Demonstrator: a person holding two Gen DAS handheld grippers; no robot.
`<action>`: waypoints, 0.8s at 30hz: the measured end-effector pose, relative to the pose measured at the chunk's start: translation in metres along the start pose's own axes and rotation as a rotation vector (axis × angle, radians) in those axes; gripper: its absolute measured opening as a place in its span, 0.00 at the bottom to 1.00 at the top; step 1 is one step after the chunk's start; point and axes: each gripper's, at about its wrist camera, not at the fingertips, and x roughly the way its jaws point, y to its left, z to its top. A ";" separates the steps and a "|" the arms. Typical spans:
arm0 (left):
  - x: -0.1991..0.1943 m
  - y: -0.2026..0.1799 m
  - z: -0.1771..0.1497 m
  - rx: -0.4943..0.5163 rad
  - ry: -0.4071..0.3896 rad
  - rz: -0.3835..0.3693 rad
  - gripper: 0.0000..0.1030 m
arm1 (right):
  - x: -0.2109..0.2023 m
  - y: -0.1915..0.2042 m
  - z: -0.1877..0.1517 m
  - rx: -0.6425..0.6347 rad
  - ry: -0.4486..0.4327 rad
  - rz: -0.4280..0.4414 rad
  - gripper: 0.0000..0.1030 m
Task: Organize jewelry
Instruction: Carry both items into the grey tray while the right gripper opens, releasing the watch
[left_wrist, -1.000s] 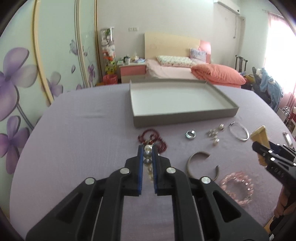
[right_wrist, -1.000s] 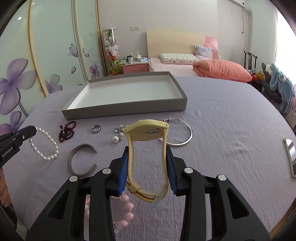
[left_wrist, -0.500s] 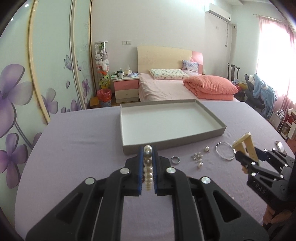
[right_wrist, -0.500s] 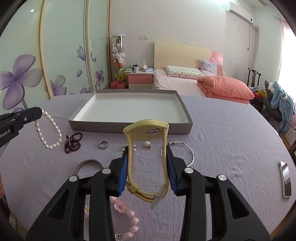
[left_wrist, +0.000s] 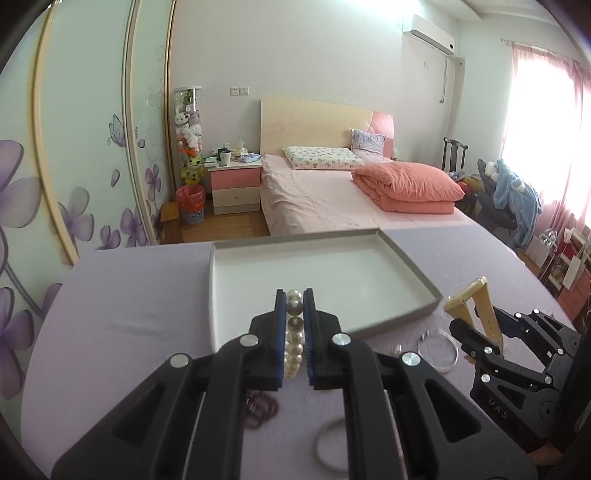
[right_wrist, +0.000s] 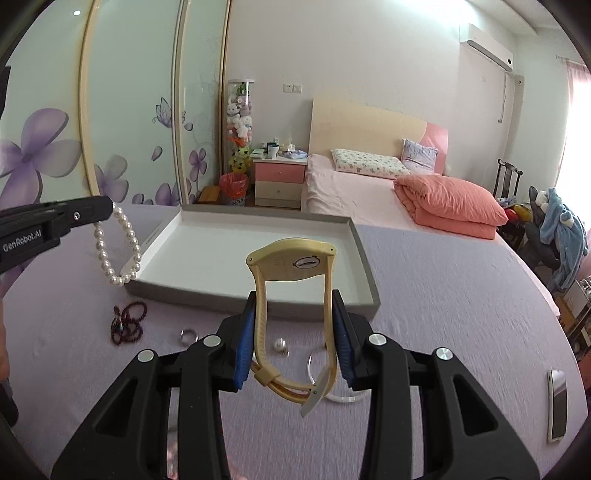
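Wide lilac desk (right_wrist: 443, 295), jewelry scattered across it, grey tray (right_wrist: 364, 266) waiting empty at the far side. Over on the right, yellow watch (right_wrist: 291, 266) pinched by its strap between the right tongs (right_wrist: 293, 336), case up, strap ends dangling loose below. Left tongs (left_wrist: 294, 332) clamped tight on the pearl bracelet (right_wrist: 118, 247), loop hanging free just by the tray's near left corner. Down on the cloth, not yet collected: dark bead bracelet (right_wrist: 127, 323), silver bangle (left_wrist: 437, 347), small ring (right_wrist: 188, 335), pearl earrings (right_wrist: 280, 345). Both loads airborne, short of the tray. Risks from here, as a judgement: swinging pearl loop catching the tray wall and spilling outside on release; watch strap slipping through the pads, the hold being on flexible band only; two sets of tongs converging on one tray and knocking each other; low strap ends snagging the bangle
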 end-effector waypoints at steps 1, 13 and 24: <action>0.006 0.000 0.005 -0.006 0.000 -0.005 0.09 | 0.007 -0.003 0.008 0.011 -0.004 0.012 0.38; 0.098 0.013 0.048 -0.049 0.032 0.019 0.09 | 0.152 -0.030 0.067 0.167 0.191 0.155 0.38; 0.156 0.044 0.049 -0.089 0.103 0.055 0.09 | 0.234 -0.032 0.069 0.196 0.402 0.057 0.54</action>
